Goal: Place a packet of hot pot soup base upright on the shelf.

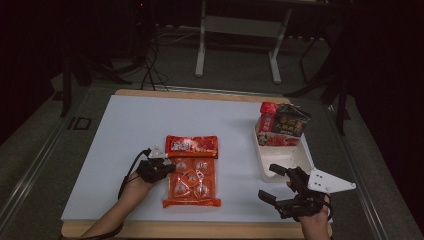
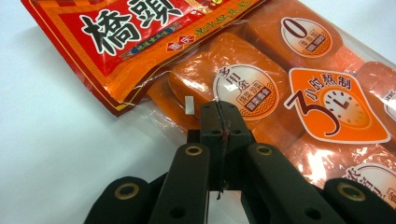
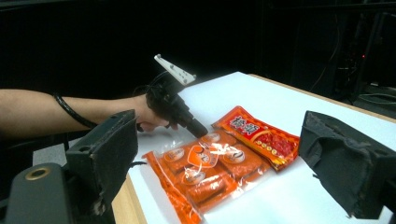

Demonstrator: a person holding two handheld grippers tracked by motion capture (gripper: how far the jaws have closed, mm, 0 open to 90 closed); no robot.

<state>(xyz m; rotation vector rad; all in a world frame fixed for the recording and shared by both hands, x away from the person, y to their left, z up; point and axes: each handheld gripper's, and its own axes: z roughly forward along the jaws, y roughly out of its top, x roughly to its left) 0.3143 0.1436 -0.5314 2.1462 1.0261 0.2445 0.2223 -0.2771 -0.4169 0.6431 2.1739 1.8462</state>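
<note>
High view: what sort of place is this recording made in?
Probably a lab or studio recording bay: a white-topped table on a dark floor, black curtains around, loose cables, and a hand-held left gripper.

Dim room, table brightly lit; glare on the packet; background perhaps underexposed

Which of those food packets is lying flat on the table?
The orange packet by the left gripper lies flat; the others stand upright in the white bin.

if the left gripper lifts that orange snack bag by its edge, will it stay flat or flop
Probably flop: the orange snack bag is thin clear film over separate blocks, so it should sag between them. The glossy film may slip in the left gripper, shut at its edge.
</note>
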